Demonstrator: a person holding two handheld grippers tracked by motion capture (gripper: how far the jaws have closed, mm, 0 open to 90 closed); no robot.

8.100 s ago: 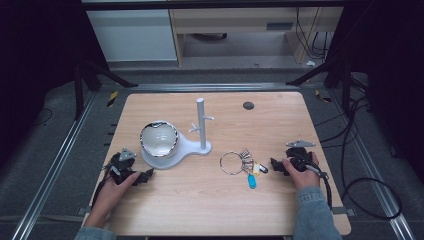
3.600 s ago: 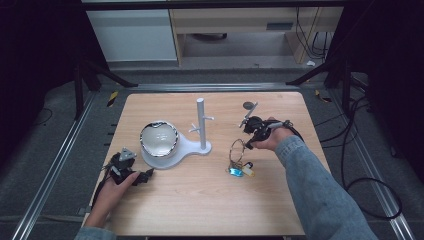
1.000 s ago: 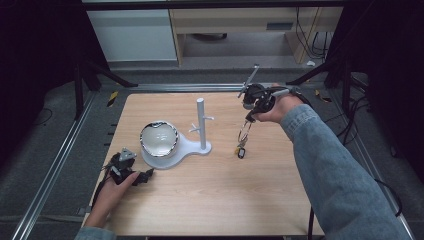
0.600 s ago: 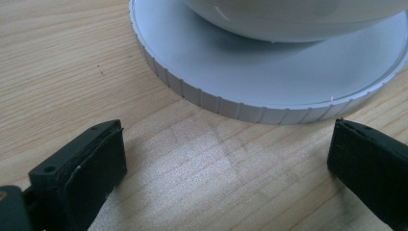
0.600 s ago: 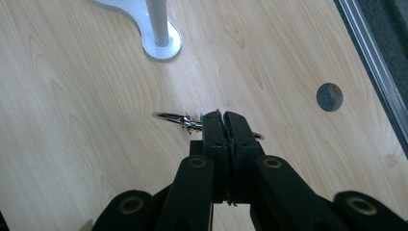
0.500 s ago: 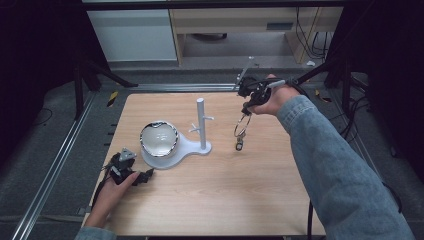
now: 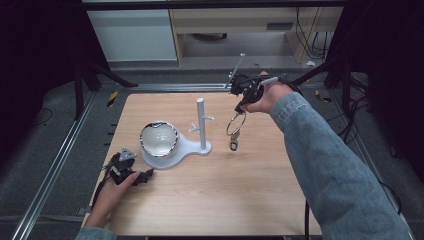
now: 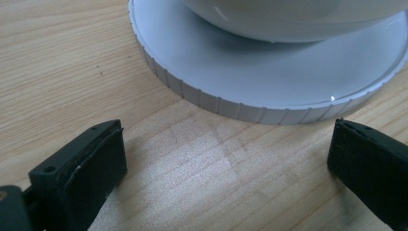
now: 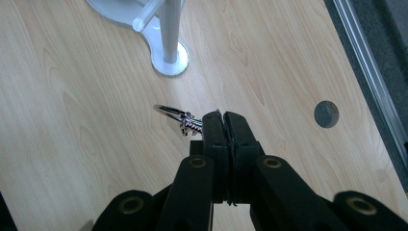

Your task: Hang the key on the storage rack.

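My right gripper is raised over the far right part of the table, shut on a metal key ring whose keys dangle below it. In the right gripper view the ring sticks out left of the closed gripper. A white stand with an upright post and side pegs rises left of the ring, with a white bowl on its base. My left gripper rests open on the table near the front left; its fingers flank bare wood just before the stand's ribbed base.
The wooden table has a round dark hole near its far right corner. Metal rails run along its sides. A white cabinet and open shelf stand beyond the far edge.
My right gripper picked the key ring up from the table's right side, carried it up and toward the far edge, then shifted left toward the post. The left gripper has stayed put.
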